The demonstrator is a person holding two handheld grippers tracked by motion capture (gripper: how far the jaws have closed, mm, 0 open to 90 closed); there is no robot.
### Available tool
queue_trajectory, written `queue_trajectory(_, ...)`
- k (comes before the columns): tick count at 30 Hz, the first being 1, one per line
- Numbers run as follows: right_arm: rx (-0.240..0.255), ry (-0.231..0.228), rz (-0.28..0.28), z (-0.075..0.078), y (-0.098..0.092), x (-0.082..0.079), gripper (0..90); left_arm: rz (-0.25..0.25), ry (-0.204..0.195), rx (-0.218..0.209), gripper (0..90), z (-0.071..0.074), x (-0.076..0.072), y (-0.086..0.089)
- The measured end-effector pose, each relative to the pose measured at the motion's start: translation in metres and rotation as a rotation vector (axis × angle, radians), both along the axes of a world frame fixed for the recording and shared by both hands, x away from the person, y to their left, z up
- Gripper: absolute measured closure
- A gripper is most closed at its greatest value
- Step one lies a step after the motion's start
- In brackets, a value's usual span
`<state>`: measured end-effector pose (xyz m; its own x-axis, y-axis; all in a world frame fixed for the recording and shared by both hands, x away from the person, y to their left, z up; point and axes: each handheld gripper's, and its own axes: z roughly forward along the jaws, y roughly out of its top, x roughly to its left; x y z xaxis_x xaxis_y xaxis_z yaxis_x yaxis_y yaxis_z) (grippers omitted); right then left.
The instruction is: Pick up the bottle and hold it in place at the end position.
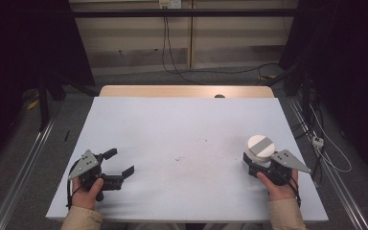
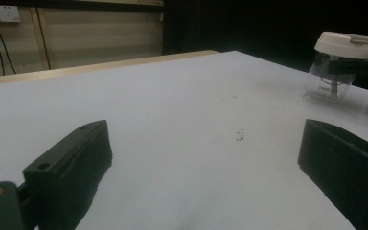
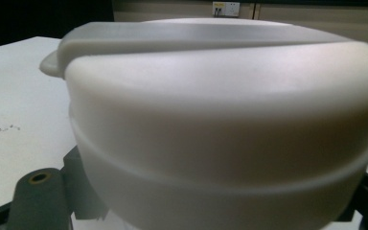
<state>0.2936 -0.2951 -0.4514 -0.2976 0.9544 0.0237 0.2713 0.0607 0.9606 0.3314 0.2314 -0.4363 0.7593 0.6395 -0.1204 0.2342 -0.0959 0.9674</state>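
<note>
Jar (image 1: 259, 149) stands upright, white lid up, axis vertical; right gripper (image 1: 252, 165) pinches its clear body.

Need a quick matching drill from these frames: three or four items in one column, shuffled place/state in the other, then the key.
Items:
1. left hand-held gripper
2. right hand-held gripper
3. jar
4. jar lid

States:
A. white, with a grey strip across the top
B. jaws open, nothing between them
C. clear-walled, standing upright on the table
D. closed around the jar below its lid

Pairs: 1-B, 2-D, 3-C, 4-A
</note>
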Motion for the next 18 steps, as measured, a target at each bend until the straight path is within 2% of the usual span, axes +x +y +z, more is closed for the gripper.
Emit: queue_trajectory(18,0.009,-0.021,0.059,0.007,0.021,0.011,18.3,-0.002,-0.004,0.002,4.0,0.000,0.000,-0.001)
